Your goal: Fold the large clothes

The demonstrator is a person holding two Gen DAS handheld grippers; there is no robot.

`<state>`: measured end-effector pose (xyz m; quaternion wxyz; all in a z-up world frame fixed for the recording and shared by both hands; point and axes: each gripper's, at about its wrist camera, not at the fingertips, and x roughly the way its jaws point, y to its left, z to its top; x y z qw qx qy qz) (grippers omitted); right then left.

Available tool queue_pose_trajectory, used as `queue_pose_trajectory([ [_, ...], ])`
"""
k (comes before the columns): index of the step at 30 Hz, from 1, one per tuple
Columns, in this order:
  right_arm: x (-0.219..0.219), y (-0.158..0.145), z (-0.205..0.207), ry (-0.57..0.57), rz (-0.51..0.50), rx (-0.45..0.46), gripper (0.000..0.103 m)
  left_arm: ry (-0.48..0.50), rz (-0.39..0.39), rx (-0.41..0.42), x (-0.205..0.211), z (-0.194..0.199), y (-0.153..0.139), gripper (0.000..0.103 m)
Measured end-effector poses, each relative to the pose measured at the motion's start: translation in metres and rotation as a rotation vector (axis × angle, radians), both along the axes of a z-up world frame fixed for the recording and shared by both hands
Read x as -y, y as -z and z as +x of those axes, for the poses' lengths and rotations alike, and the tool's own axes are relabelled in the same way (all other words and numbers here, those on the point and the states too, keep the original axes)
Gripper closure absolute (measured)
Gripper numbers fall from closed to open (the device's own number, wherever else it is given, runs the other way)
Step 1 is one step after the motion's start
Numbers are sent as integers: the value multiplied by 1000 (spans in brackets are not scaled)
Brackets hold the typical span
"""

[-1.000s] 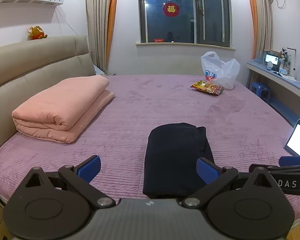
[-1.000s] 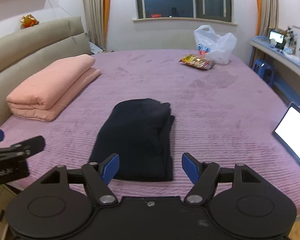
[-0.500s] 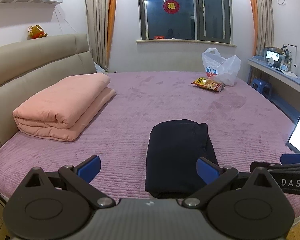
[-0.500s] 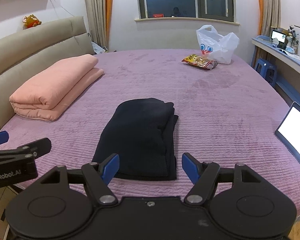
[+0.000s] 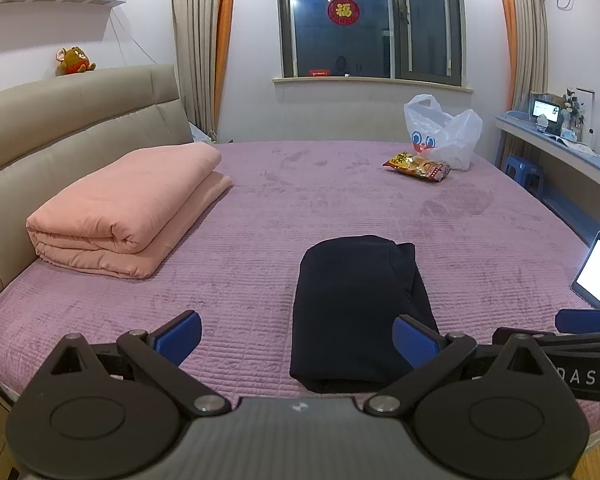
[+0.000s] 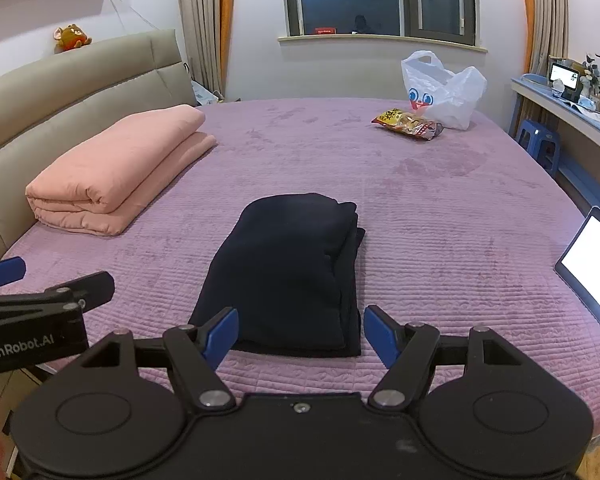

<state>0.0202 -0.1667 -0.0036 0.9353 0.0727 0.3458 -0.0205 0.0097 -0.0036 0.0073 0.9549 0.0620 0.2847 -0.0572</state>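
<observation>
Both pulled back over the last second: my left gripper (image 5: 296,334) and right gripper (image 6: 298,332) hang spread wide, holding nothing. Dark navy garment (image 6: 288,272) lies folded on the purple bedspread (image 6: 440,208), 12 o'clock from right. Fold looks done.

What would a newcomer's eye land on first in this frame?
The dark folded garment lies at the near edge of the purple bed, in front of both open grippers. A folded pink quilt rests by the headboard at left; a white plastic bag sits at the far side.
</observation>
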Motion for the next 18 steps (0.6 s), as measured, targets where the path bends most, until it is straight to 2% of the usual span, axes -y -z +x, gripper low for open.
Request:
queue_pose_trajectory([
  [10,-5,1,-1,-5,6,-4,21,-8,-8,4,-1,-6,4,0],
  [14,-5,1,-1,-7,7,-8,21,12,3,58,0,-13,5,0],
  [18,-5,2,-2,-7,6,-9,21,20,-24,100,-8,-15,4,0],
])
